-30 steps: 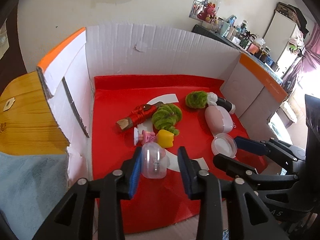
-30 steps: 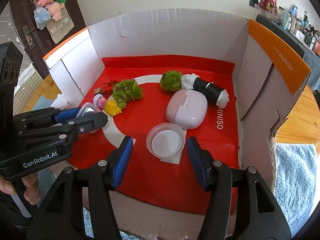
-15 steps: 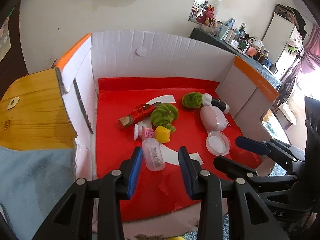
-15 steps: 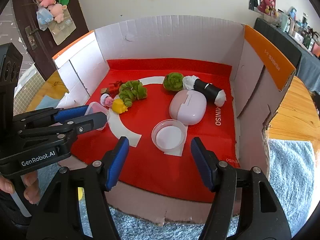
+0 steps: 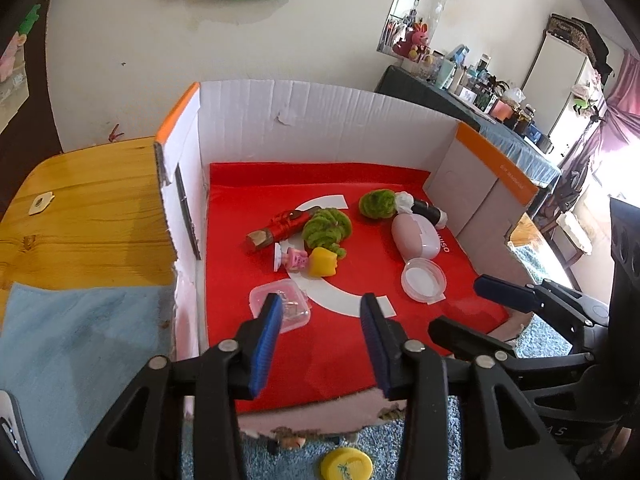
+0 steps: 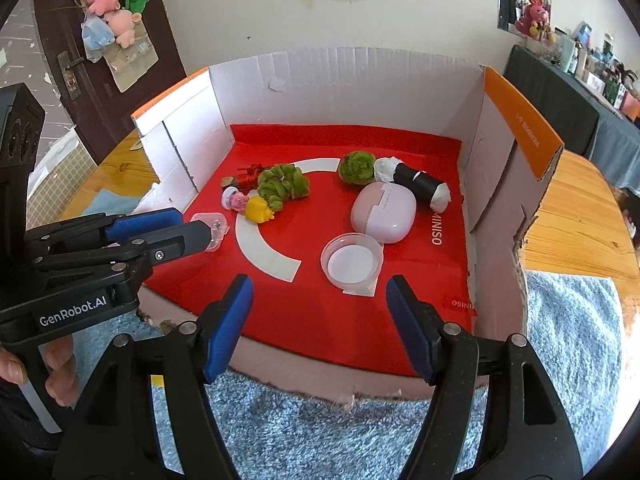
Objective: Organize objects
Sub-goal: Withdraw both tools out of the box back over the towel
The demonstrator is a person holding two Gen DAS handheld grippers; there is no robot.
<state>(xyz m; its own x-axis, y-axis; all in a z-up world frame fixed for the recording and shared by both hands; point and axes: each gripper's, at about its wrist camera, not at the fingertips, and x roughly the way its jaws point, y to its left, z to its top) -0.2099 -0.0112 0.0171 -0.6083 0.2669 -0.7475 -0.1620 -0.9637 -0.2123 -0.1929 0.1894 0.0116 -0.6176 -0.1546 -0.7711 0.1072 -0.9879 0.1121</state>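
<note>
Left gripper (image 5: pixel 318 344): its jaws stood wide apart and gripped nothing, hovering above the front part of the red mat (image 5: pixel 320 356).
Right gripper (image 6: pixel 320 328): likewise spread wide and empty, poised over the near edge of the cardboard box (image 6: pixel 344 92).
Clear container (image 5: pixel 280 306): a small lidded plastic box, lying on the mat at the front left, just ahead of the left gripper's left finger and partly hidden behind its blue pad. It seemed to hold some small metal bits, though the view through the plastic was too poor to be sure.
Round lid (image 6: pixel 352 262): a shallow clear dish, flat on the mat ahead of the right gripper and a little to the right of its centre line, touching or nearly touching the pink case (image 6: pixel 382 212).
Other items: yellow pepper toy (image 5: pixel 322 262), green fuzzy pieces (image 5: pixel 326 230) and a black roll (image 6: pixel 418 184) lay further back.
Key relation: the container sat off to the left of the left gripper's opening, not between the jaws, with its longer side running roughly along the reach; the left hand was clearly nearer to it.
Likely next need: a small shift leftwards and forwards to bracket the container.
</note>
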